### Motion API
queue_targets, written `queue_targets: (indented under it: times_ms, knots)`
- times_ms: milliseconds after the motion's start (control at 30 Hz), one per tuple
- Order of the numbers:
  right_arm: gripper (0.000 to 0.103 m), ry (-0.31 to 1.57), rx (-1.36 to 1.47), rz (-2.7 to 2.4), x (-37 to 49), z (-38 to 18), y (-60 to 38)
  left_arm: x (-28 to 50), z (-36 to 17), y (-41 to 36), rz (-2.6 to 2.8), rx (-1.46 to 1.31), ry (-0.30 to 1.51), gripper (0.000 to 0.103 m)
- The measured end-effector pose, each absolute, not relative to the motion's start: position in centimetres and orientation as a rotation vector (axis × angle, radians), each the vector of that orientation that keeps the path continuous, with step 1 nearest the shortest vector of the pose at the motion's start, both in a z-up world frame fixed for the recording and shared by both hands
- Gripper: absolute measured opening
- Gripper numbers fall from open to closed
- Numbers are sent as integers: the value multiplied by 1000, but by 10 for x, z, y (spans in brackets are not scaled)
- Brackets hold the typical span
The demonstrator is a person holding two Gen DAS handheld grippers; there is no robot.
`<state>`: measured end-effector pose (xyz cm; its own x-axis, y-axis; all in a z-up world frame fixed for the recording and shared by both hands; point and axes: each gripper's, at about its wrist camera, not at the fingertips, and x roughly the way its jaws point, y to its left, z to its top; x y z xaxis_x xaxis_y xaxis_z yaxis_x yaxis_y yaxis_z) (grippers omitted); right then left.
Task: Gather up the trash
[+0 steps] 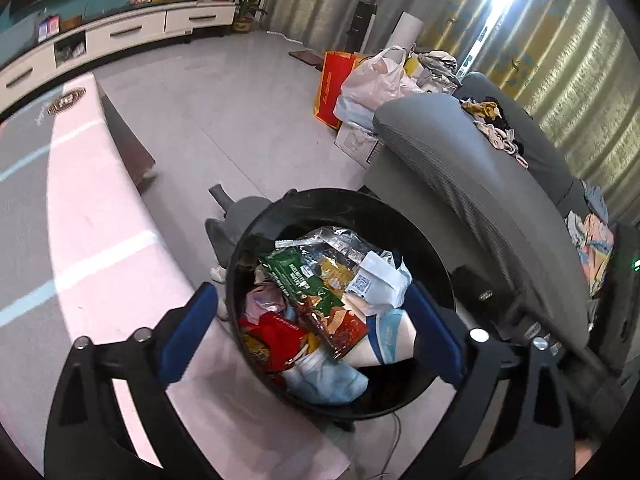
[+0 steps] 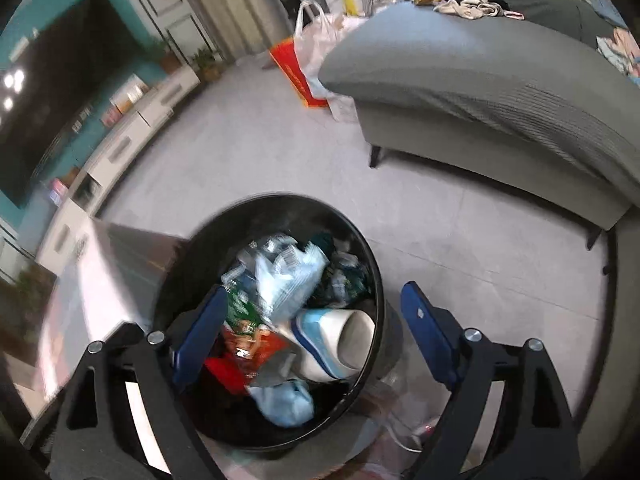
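Observation:
A round black trash bin stands on the floor, filled with wrappers: a green snack bag, a red packet, white paper with a code and a white-and-blue paper cup. My left gripper hangs over the bin, its blue pads wide apart, nothing pressed between them. In the right wrist view the same bin sits below my right gripper, also open and empty. The cup, a clear plastic bag and a crumpled blue bag lie in the bin.
A pink-topped low table borders the bin on the left. A grey sofa with clothes stands on the right, shopping bags beyond it. A white TV cabinet runs along the far wall, with grey tiled floor between.

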<state>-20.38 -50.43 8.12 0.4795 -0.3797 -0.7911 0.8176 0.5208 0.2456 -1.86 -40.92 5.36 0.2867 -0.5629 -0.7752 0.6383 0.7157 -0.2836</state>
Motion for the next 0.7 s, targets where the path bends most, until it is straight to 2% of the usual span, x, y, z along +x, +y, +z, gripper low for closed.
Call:
queue_targets:
  times_ms: [200,533,700]
  knots:
    - [99,606,669,-792,-220,105,-501,-36,79,-396,-801,161,918,100]
    - [100,537,617,-753,-218,129,-482,-52,111,-363,-792,100,840,100]
    - [100,541,615,-755,-217,127,-482,-53,112,-358,-815,67,862,100]
